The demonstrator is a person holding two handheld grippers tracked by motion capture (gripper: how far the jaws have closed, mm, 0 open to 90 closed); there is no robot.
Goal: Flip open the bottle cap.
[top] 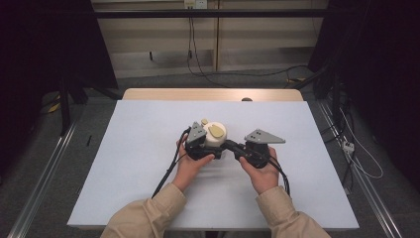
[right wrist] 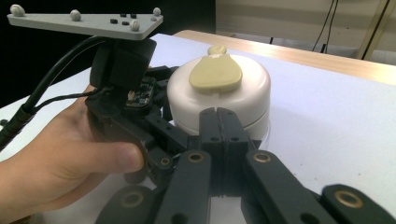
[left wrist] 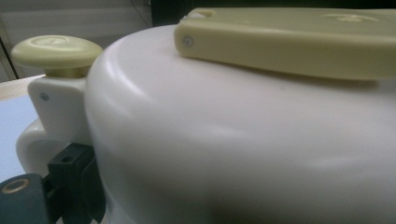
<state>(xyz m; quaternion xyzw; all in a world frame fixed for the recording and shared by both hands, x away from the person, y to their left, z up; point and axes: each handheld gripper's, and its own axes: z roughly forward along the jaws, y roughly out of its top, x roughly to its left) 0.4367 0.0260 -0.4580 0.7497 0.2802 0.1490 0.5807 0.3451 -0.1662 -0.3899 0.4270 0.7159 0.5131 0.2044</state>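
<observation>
A round white pot (top: 215,134) with a pale yellow-green lid handle (right wrist: 215,72) and a small knob (left wrist: 56,50) stands mid-table. My left gripper (top: 207,147) is pushed right up against its left side. One black finger (left wrist: 70,170) presses on the pot under the knob's bracket, and the pot hides the other finger. My right gripper (right wrist: 218,114) is shut, its two fingers pressed flat together with nothing between them, their tips at the pot's lower front wall. In the high view the right gripper (top: 230,145) reaches in from the right.
A white sheet (top: 148,163) covers the table, with a wooden strip (top: 213,94) along the far edge. A person's hands and beige sleeves come in from the near side. Cables trail across the floor behind the table and to the right.
</observation>
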